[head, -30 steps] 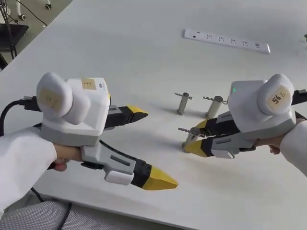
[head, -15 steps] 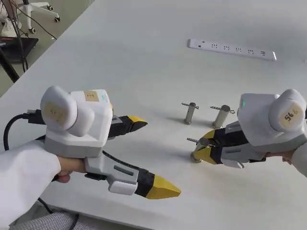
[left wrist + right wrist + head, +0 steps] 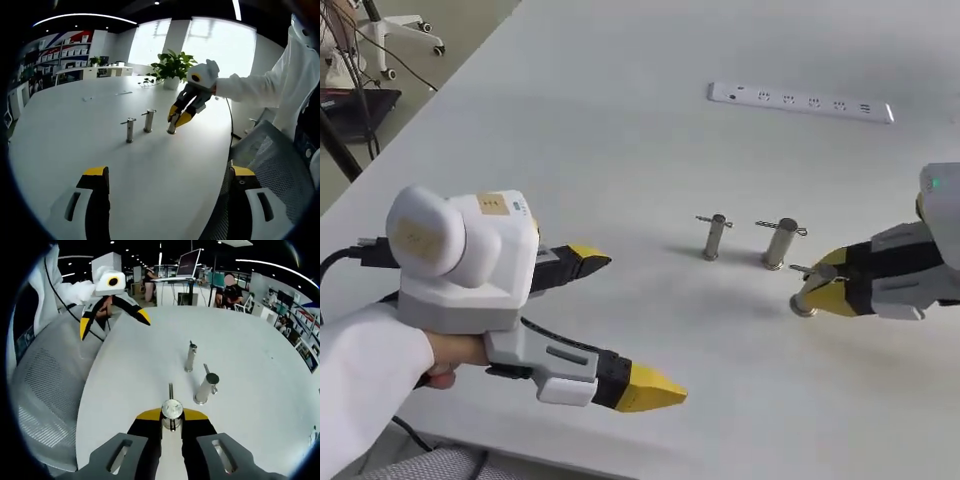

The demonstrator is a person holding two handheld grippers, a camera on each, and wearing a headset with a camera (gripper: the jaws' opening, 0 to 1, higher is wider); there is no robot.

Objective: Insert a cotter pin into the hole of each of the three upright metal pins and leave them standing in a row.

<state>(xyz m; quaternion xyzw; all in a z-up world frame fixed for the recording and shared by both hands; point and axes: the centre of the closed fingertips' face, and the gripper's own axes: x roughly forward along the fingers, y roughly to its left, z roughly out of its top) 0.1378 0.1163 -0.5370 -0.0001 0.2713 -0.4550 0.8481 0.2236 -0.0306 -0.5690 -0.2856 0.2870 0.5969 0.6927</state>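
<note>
Two metal pins [image 3: 713,238] [image 3: 780,243] stand upright side by side on the white table, each with a cotter pin through its top. A third pin [image 3: 807,296], also with a cotter pin, stands just right of and nearer than them, and my right gripper [image 3: 814,288] is shut on it. In the right gripper view this pin's round top [image 3: 171,409] sits between the yellow jaws, with the other two pins [image 3: 190,356] [image 3: 206,387] beyond. My left gripper [image 3: 628,325] hovers wide open to the left, holding nothing. In its own view the three pins [image 3: 130,130] [image 3: 148,120] [image 3: 172,125] nearly line up.
A white power strip [image 3: 800,102] lies at the far side of the table [image 3: 620,130]. The table's near edge runs under my left gripper, with a grey mesh chair [image 3: 265,150] beside it. A potted plant [image 3: 172,65] stands at the table's far end.
My right gripper has carried the third pin to the right, from in front of the other two to a spot just right of them. My left gripper has stayed open at the left.
</note>
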